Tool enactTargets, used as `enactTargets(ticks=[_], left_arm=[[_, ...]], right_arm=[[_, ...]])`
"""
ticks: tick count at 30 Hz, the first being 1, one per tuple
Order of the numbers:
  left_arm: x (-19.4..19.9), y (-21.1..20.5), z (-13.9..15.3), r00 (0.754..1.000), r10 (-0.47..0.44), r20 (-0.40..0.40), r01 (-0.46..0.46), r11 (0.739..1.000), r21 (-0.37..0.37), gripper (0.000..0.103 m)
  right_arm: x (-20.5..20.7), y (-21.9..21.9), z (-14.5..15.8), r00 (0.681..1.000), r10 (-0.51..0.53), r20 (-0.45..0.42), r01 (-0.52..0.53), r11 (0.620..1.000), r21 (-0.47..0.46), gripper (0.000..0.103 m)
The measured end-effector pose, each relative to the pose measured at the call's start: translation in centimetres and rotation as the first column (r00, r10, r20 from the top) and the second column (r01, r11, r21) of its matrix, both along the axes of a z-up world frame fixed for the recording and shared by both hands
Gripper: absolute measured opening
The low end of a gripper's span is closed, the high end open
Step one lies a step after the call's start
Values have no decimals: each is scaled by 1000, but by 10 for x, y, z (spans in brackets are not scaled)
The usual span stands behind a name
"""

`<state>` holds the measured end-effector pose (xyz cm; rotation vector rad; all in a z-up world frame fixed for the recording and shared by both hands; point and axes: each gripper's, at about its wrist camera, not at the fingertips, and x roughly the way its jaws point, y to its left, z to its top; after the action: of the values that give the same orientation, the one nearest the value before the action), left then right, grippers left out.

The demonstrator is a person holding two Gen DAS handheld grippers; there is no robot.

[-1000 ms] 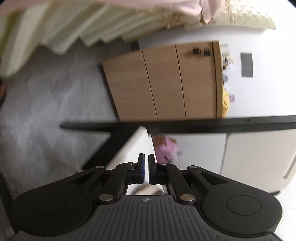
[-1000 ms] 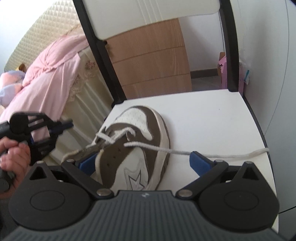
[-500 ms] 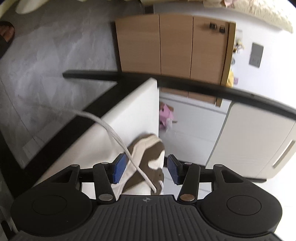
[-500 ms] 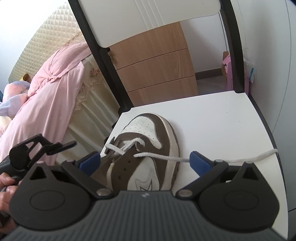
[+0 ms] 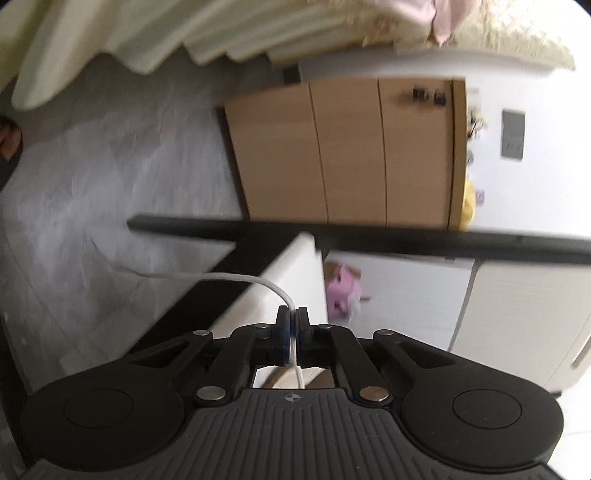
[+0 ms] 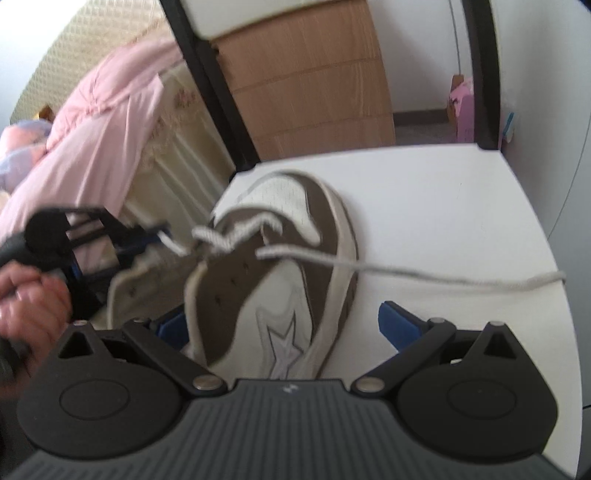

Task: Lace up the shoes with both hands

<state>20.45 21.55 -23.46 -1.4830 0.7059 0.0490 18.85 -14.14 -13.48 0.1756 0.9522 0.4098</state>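
The left gripper (image 5: 292,334) had just closed on the left lace (image 5: 258,282), low centre. The shoe (image 6: 280,280) lay mid-frame on the white chair seat (image 6: 443,206) between the right gripper's (image 6: 280,326) spread jaws. Next, likely, pull the lace taut and thread an eyelet.

You are in a home, in a bedroom. A bed (image 6: 96,140) stands to one side, covered with a pink quilt (image 6: 110,110) over a cream pleated skirt (image 5: 110,33), with a quilted cream headboard (image 6: 92,48) against the wall. A wooden dresser (image 5: 351,155) with three drawer fronts sits by the white wall, and a grey wall switch (image 5: 512,134) is beside it. The floor (image 5: 92,192) is grey carpet. A white chair (image 6: 424,206) with a black frame is closest to you, and a pink box (image 6: 461,107) lies on the floor beyond it.
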Motion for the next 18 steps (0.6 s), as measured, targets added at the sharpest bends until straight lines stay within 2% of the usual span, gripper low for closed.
enactTargets(ticks=[4, 6, 8, 10, 12, 14, 16, 18], left_arm=[[2, -1, 14, 996, -27, 86, 24, 999, 44, 2], [6, -8, 23, 987, -79, 141, 70, 995, 68, 2], [10, -16, 32, 971, -137, 195, 120, 988, 94, 2], [12, -23, 39, 950, -186, 249, 163, 981, 110, 2], [14, -30, 44, 928, -217, 304, 193, 975, 107, 2], [13, -36, 52, 905, -243, 348, 212, 969, 126, 2], [13, -41, 59, 881, -266, 391, 233, 964, 130, 2], [11, -44, 63, 855, -275, 439, 247, 961, 122, 2]], right_arm=[[3, -2, -2, 1000, -17, -23, 18, 999, 30, 103], [1, -2, 4, 1000, -23, -1, 23, 999, 22, 103], [-5, -4, 20, 998, -25, 55, 23, 999, 24, 103], [-14, -5, 41, 987, -16, 158, 10, 999, 37, 103], [-23, -4, 59, 964, -2, 265, -9, 999, 41, 103], [-29, 7, 73, 924, 55, 377, -59, 998, -2, 103], [-31, 24, 79, 886, 146, 439, -136, 989, -56, 103], [-30, 43, 76, 861, 210, 463, -179, 978, -109, 102]])
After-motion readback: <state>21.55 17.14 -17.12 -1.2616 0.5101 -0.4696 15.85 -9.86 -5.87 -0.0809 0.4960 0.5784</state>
